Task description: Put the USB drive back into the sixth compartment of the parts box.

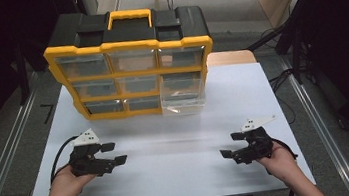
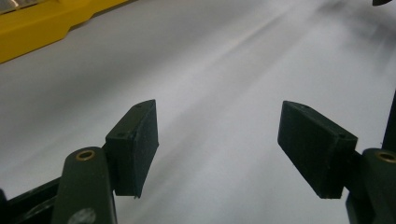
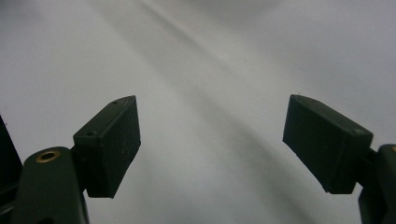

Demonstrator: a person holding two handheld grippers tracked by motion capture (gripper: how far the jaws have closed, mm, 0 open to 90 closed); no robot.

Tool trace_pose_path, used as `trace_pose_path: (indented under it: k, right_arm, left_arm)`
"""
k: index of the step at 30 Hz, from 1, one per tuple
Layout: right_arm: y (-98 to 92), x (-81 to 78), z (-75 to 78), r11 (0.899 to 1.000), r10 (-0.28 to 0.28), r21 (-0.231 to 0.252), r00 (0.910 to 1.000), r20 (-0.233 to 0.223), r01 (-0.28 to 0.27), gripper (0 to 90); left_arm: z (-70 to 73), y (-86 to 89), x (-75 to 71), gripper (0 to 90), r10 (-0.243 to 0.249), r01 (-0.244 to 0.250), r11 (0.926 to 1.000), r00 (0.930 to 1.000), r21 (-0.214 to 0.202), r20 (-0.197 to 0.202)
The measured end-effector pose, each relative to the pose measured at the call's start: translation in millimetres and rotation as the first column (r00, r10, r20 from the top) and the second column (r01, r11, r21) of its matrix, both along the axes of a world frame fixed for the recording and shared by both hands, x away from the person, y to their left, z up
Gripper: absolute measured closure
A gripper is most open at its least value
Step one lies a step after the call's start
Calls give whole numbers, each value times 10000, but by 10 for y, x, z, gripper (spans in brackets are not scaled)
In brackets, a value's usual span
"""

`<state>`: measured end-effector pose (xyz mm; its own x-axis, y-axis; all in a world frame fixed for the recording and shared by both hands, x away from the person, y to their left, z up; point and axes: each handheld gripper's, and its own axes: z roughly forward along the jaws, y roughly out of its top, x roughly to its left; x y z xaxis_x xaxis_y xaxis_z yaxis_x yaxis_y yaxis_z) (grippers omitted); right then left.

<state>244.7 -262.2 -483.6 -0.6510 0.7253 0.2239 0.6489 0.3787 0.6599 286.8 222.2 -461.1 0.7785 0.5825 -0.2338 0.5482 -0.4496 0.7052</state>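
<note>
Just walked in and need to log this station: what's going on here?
A person holds a pair of tongs in each hand, left tongs and right tongs, both open and empty over the white table. Behind them stands a yellow-and-black organizer case; its lower right clear drawer is pulled partly out. Nothing is being gripped.

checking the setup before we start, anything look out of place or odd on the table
One thing: on the yellow and black organizer, the clear bottom-right drawer is pulled partway out, jutting past the front frame while the other drawers sit flush. Both tools, left and right, rest open and empty over the white table.
</note>
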Motion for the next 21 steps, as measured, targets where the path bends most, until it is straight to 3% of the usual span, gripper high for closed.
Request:
trace_pose_path:
  k: [21]
  right_arm:
    - [6,-2,-3,10000,17,-21,10000,-27,-17,172]
  left_arm:
    - [-22,-20,0,299,-102,104,9998,9999,150,-88]
